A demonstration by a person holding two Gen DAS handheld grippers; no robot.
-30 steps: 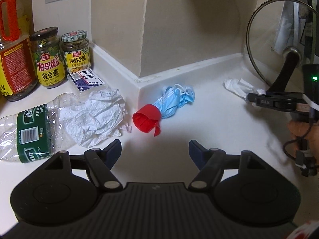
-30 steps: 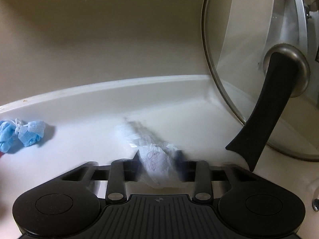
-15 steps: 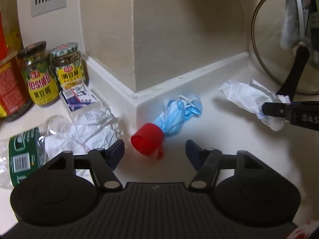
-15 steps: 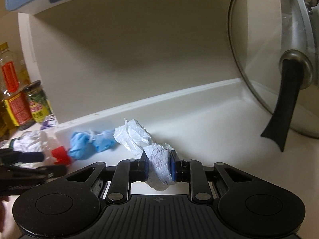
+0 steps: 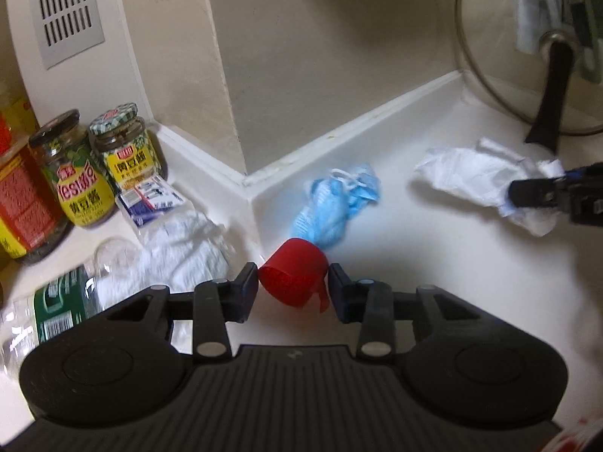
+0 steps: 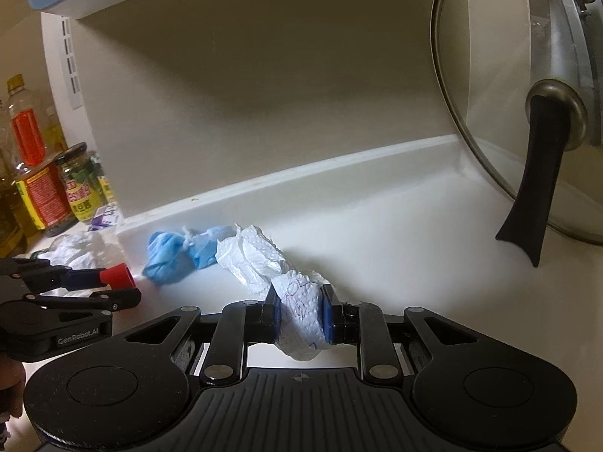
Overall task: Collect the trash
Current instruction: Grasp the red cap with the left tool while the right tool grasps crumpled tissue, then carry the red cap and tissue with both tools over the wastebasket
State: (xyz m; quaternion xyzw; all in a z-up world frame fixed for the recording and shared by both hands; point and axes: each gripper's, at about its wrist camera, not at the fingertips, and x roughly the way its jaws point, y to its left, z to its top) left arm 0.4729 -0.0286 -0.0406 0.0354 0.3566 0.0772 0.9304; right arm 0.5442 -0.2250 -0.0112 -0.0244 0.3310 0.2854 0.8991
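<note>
Left gripper [image 5: 293, 289] closing, right gripper [image 6: 300, 315] clamped.

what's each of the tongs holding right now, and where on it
Right tongs clamp the crumpled paper towel near its end. Left tongs, jaws just closing, pinch the red bottle cap by its sides.

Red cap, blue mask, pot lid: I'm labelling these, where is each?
red cap [image 5: 292, 273], left wrist view, ribbed outer side
blue mask [image 5: 331, 207], left wrist view, crumpled middle
pot lid [image 6: 490, 86], right wrist view, glass pane
</note>
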